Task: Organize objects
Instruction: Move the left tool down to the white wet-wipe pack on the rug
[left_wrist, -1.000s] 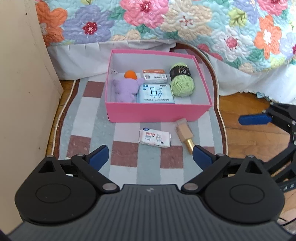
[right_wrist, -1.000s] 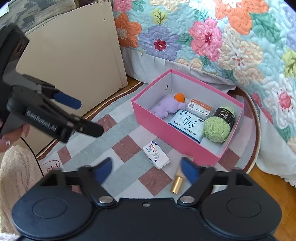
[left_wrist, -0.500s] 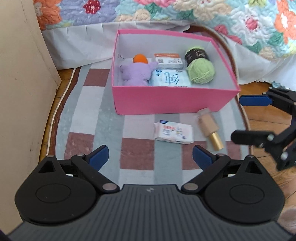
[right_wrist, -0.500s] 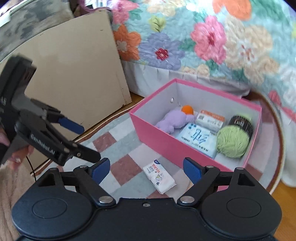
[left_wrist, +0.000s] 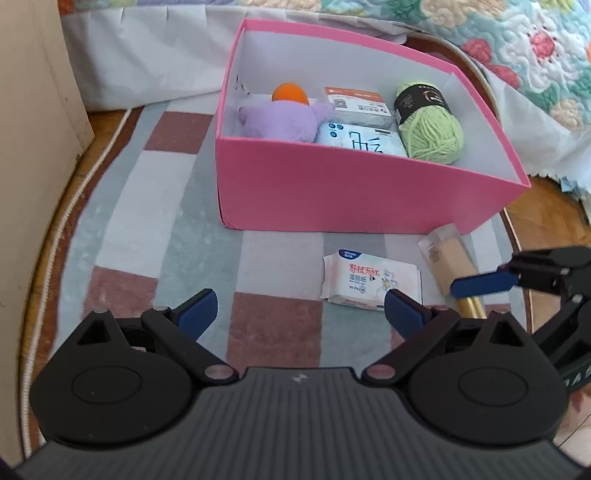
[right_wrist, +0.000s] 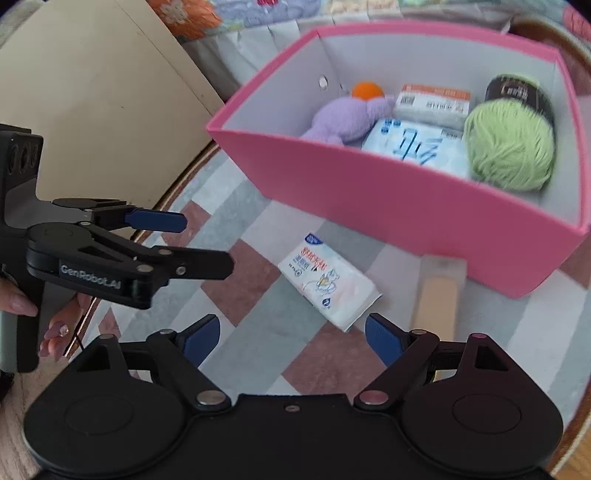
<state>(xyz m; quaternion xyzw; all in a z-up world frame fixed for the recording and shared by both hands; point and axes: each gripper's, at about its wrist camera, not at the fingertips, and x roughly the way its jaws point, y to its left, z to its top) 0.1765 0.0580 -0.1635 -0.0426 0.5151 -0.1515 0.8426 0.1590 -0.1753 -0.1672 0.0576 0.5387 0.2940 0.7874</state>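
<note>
A pink box stands on the checked rug and holds a purple plush, an orange ball, a green yarn ball, a blue tissue pack and a small white carton. In front of the box lie a white wet-wipe pack and a beige bottle with a gold cap. My left gripper is open, low over the rug, just short of the wipe pack. My right gripper is open just above the pack and bottle.
A beige cabinet panel stands at the left. A bed with a floral quilt and white skirt runs behind the box. Wooden floor shows at the rug's right edge.
Both grippers have moved forward and down toward the wipe pack and bottle. The right gripper has come in from the right beside the bottle. Both stay open.
</note>
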